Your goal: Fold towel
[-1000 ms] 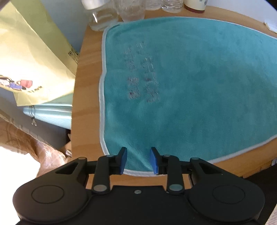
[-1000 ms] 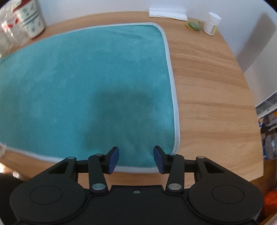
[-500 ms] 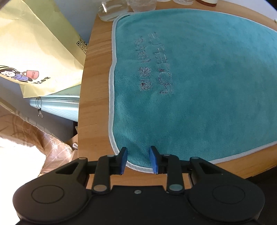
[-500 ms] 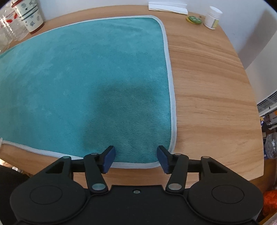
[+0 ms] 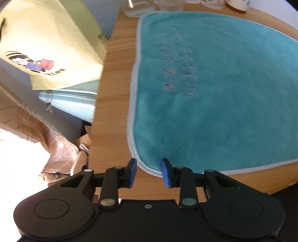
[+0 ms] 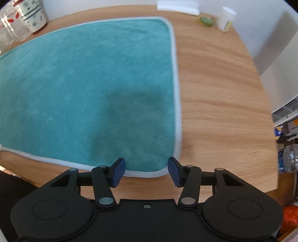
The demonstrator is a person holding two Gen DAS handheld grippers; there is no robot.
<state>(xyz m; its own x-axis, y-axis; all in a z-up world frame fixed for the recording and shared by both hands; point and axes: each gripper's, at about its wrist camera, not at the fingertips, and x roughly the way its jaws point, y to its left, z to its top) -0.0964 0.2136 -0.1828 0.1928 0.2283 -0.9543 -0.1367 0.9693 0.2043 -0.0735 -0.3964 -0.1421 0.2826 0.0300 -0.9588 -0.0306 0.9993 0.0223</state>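
While the towel (image 5: 214, 104) lies spread flat and unfolded on the wooden table (image 5: 113, 104), both grippers sit at its near edge, one at each near corner. Towel is teal with a pale grey-white hem; blurred dark lettering shows on its left portion in the left wrist view.

Left gripper (image 5: 149, 172): blue-padded jaws parted, nothing between them. The rounded near-left corner of the towel sits in the gap between the pads; whether the pads touch the cloth cannot be told.

Right gripper (image 6: 146, 172): jaws released, gap wider than the left one's, nothing held. The near-right corner hem of the towel (image 6: 89, 89) lies between and just ahead of the pads. A dark shadow falls on the cloth ahead of this gripper.

Surroundings, left wrist view: a yellow paper bag (image 5: 48, 42) with a cartoon print stands off the table's left side, above a pale blue flat item (image 5: 72, 104). Clear glassware (image 5: 137, 7) stands at the far-left corner of the towel.

Surroundings, right wrist view: a patterned cup (image 6: 33, 16) at far left, a white folded item (image 6: 177, 7) at the far edge, a small green object (image 6: 205, 20) and a small white bottle (image 6: 226, 19) near the far-right of the table (image 6: 223, 96). Both views are motion-blurred.
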